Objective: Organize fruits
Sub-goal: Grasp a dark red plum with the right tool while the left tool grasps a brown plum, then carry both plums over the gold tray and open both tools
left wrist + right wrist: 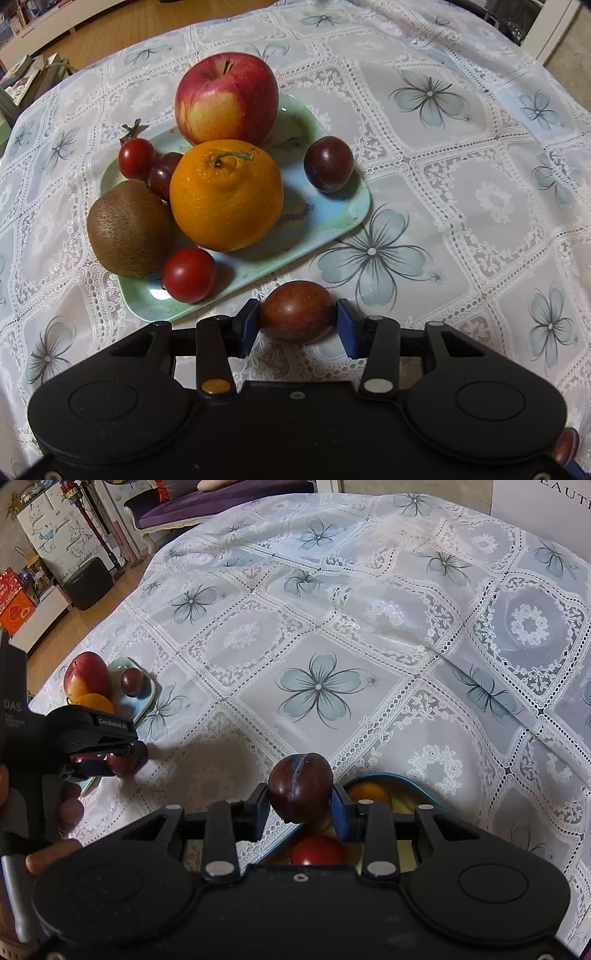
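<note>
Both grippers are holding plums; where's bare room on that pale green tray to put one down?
On the tray, free patches lie between the orange and the dark plum, and along the front edge right of the near tomato. The left side around the kiwi is crowded.

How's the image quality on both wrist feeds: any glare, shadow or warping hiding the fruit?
Left wrist view: even, soft light, small highlights on the tomato and tray, fruit sharp, fisheye bends the tablecloth edges. Right wrist view: a broad shadow falls on the cloth ahead of the right claw, its plum is clear, and the left claw sits small and dark at the edge.
</note>
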`<state>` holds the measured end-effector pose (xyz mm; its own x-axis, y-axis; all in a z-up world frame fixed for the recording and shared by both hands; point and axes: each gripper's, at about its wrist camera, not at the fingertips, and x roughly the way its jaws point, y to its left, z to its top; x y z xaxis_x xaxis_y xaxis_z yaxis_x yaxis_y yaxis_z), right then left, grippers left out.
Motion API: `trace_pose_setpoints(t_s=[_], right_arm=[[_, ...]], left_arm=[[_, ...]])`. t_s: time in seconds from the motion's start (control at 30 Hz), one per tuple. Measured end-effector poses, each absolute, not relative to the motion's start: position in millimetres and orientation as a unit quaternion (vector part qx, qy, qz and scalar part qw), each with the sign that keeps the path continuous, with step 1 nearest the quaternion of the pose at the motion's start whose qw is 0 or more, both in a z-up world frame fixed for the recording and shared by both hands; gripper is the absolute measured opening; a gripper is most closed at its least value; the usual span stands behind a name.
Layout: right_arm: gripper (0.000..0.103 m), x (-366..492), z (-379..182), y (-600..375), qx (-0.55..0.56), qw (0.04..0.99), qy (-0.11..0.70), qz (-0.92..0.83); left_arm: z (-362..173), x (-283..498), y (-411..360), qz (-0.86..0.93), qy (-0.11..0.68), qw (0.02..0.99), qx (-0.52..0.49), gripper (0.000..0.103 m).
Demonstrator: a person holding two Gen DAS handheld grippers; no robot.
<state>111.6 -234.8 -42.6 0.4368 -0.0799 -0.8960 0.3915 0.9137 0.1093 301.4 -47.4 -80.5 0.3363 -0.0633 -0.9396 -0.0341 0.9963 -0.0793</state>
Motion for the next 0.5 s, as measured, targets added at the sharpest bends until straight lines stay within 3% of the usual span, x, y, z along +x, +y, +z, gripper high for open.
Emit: trace_pose_setpoints(t_s=[0.5], right_arm=[[0.035, 113.4, -47.2, -231.5, 0.129, 0.837, 0.508, -0.159]], left_arm=[[-43.7, 247.7, -65.4, -0.05, 0.555, 0.83, 0.017, 0.051]])
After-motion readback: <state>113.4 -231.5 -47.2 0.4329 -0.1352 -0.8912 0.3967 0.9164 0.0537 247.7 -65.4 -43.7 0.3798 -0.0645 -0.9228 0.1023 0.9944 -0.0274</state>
